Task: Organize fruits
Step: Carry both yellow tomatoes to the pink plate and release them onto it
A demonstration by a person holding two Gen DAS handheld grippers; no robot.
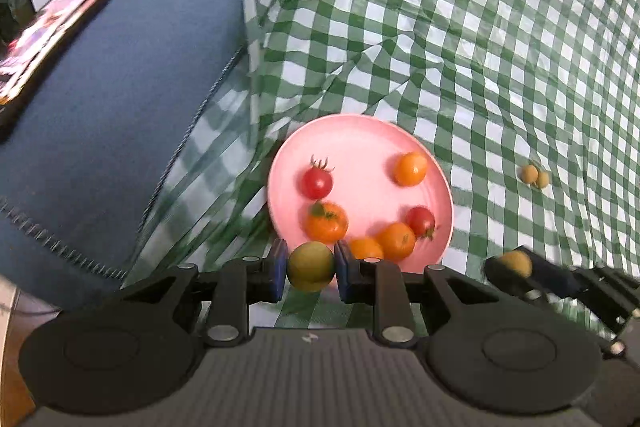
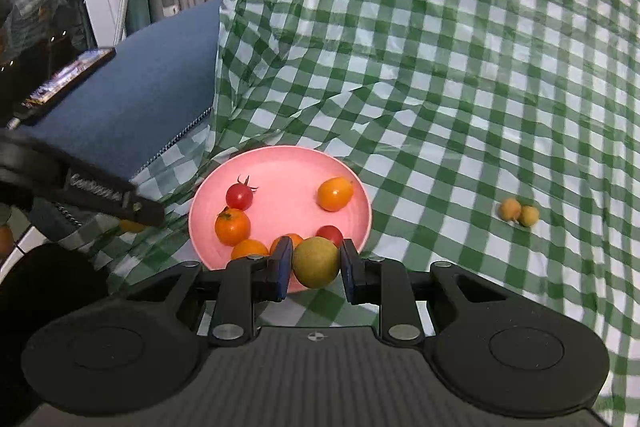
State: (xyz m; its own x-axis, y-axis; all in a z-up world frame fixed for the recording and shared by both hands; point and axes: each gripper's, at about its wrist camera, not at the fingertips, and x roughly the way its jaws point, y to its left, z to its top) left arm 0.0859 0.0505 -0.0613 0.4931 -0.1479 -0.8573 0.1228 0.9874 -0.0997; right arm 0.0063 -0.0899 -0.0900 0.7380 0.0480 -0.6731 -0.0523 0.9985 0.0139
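Note:
A pink plate (image 1: 352, 147) (image 2: 280, 167) lies on the green checked cloth and holds two red cherry tomatoes (image 1: 316, 182) and several orange fruits (image 1: 410, 169). My left gripper (image 1: 311, 267) is shut on a yellow-green round fruit (image 1: 311, 267) at the plate's near rim. My right gripper (image 2: 315, 262) is shut on a similar yellow-green fruit (image 2: 315, 262), also at the plate's near rim; it shows in the left wrist view (image 1: 516, 264) to the right. Two small tan fruits (image 1: 535, 176) (image 2: 519, 212) lie together on the cloth to the right.
A blue cushioned seat (image 1: 120, 99) (image 2: 152, 75) lies left of the cloth, with a lit phone (image 1: 44, 35) (image 2: 68, 79) on it. The left gripper's body (image 2: 100, 195) shows at the left in the right wrist view. The cloth (image 1: 460, 27) is wrinkled behind the plate.

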